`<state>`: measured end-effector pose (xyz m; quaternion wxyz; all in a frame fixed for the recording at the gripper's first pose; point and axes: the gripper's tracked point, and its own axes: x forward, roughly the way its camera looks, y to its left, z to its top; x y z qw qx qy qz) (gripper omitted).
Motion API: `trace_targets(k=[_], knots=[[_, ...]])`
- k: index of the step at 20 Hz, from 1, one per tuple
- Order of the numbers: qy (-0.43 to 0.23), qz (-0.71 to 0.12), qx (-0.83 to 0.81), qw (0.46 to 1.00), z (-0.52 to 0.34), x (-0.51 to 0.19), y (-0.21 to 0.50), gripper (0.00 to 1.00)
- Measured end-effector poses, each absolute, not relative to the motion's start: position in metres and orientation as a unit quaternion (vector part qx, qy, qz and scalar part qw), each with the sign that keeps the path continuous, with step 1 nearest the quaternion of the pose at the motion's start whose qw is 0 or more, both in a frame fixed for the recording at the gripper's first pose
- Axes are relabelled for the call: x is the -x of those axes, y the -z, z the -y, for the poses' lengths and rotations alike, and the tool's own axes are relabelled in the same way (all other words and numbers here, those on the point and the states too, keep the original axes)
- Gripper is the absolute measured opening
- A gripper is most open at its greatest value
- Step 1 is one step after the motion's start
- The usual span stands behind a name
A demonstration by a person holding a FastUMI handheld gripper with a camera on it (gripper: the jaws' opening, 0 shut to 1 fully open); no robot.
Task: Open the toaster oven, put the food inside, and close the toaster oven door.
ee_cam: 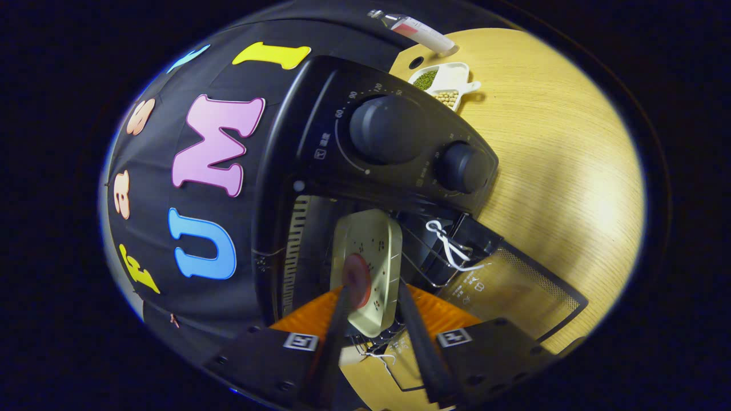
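The black toaster oven (400,142) stands on the wooden table with its glass door (514,291) folded down open. A pale plate (371,251) carrying a round red piece of food (358,277) sits in the oven's mouth, beside the wire rack (425,260). My gripper (374,288) is shut on the near end of the plate, one finger (337,325) lying across the side with the food and the other finger (420,331) against the opposite side. The heating element ribs (296,251) show inside the cavity past the plate.
Two round knobs (388,128) sit on the oven's control panel. A white cord (451,245) hangs on the door by the hinge. Beyond the oven, a white divided dish of beans (448,80) and a tube (420,31) rest on the table (559,171).
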<state>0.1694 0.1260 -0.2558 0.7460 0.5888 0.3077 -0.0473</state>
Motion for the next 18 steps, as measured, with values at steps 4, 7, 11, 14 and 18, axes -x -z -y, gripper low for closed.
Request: trace_targets(k=[4, 7, 11, 14, 18], knots=[[0.037, -0.322, -0.551, 0.769, -0.126, -0.144, 0.249, 0.95], [0.007, -0.337, -0.531, 0.778, -0.137, -0.124, 0.230, 0.97], [-0.060, -0.344, -0.442, 0.826, -0.148, -0.090, 0.199, 0.98], [-0.089, -0.346, -0.369, 0.858, -0.153, -0.065, 0.195, 0.98], [-0.099, -0.334, -0.260, 0.901, -0.142, -0.046, 0.199, 0.99]])
